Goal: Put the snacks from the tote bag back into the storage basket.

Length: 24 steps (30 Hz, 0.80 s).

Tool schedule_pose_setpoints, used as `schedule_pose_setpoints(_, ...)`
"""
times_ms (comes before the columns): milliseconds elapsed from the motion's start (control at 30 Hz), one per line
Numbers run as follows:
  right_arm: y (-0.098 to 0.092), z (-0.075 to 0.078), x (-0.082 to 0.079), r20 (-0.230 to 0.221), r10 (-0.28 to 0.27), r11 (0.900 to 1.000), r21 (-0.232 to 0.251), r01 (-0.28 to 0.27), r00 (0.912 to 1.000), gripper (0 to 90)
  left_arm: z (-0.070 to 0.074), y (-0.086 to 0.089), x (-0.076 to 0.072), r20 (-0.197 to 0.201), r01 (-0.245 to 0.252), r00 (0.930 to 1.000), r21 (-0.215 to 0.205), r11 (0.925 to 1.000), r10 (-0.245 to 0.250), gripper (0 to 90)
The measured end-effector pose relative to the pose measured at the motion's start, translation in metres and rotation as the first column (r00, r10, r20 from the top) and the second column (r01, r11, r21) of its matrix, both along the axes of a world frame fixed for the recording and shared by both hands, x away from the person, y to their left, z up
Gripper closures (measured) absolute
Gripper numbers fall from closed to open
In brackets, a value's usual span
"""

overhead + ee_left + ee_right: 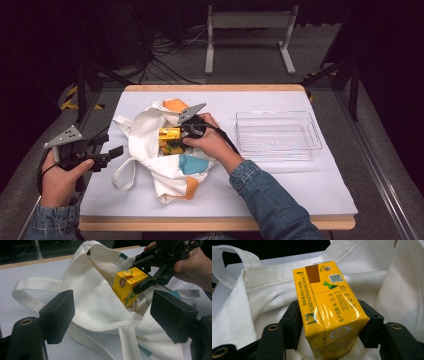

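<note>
The right gripper (181,134) has its jaws closed against the two sides of a yellow carton (328,307); in the right gripper view both black pads press its flanks, with the carton's top pointing toward 12 o'clock. The left gripper view shows the same grip from across the table: the carton (129,285) sits at the bag's mouth, part way out, with the right gripper (145,277) at its 2 o'clock.

In the high view the carton (169,133) is over the opening of the white bag (145,135), near the table's middle. More coloured items lie inside the bag at the carton's 6 o'clock, too small to tell apart.

The left gripper (107,154) stands at the bag's 9 o'clock, clear of the cloth, jaws apart with nothing between them; its pads frame the bag (100,307) in its own view.

A clear tray (278,150) rests on the table (310,190) at the bag's 3 o'clock, well apart from it.
</note>
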State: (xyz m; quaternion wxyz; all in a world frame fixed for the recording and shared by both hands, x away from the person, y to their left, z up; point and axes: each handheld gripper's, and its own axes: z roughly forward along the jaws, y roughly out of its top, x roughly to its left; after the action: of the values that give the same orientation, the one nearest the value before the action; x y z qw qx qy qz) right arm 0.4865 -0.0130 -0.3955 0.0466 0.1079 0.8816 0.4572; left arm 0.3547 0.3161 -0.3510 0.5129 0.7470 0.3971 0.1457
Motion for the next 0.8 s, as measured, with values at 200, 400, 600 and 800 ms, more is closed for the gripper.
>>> schedule_pose_setpoints(200, -0.001, 0.002, -0.002, 0.021, 0.021, 1.000, -0.004, -0.021, 0.9996, 50.8, 0.000, 0.000, 0.000, 0.001, 0.002, 1.0000, 0.002, 1.0000, -0.002, 20.7)
schedule_pose_setpoints(400, -0.002, 0.003, -0.003, 0.035, 0.025, 1.000, -0.001, -0.025, 0.9991, 51.2, 0.000, 0.000, 0.000, -0.001, 0.001, 1.0000, -0.001, 1.0000, -0.001, 20.7)
schedule_pose_setpoints(600, -0.005, 0.009, -0.003, 0.041, 0.024, 0.999, 0.030, -0.025, 0.9989, 51.3, 0.000, 0.001, 0.001, -0.002, -0.003, 1.0000, -0.003, 1.0000, 0.003, 20.7)
schedule_pose_setpoints(800, -0.012, 0.027, -0.006, 0.065, 0.030, 0.997, 0.062, -0.034, 0.9975, 51.3, 0.000, 0.000, 0.002, 0.000, 0.002, 1.0000, -0.003, 1.0000, -0.002, 20.7)
